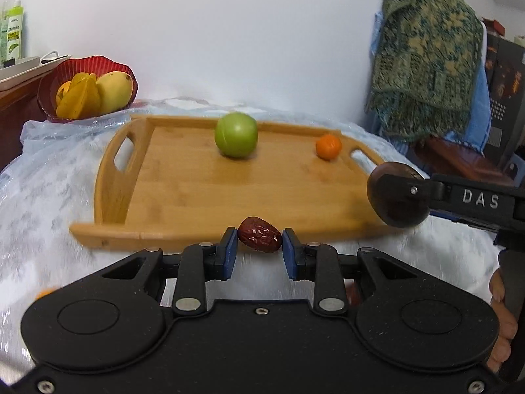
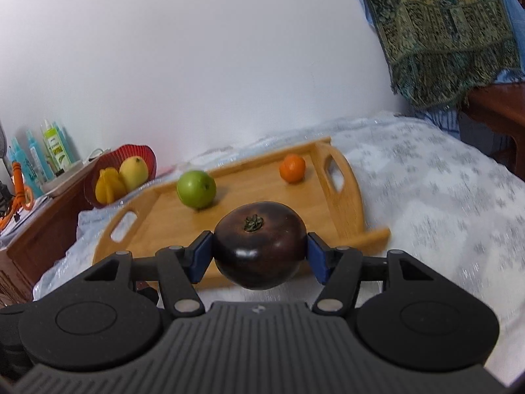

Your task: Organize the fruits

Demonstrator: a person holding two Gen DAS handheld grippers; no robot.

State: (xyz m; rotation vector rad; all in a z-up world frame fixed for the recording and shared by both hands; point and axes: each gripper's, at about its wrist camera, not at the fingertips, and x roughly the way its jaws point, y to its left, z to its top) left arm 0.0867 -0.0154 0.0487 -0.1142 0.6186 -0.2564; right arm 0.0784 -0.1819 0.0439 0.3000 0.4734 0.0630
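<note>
Only left wrist view shows the date (image 1: 260,238).

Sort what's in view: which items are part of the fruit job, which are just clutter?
Job:
- red date in left gripper
- dark purple fruit in right gripper
- green apple, small orange on wooden tray
- red bowl with mango and starfruit

Clutter:
- patterned throw
- bottles
- plastic table cover

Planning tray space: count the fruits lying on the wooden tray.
2: a round green apple toward the far edge of the wooden tray, and a small orange tangerine near its right handle. None appear hidden.
</note>
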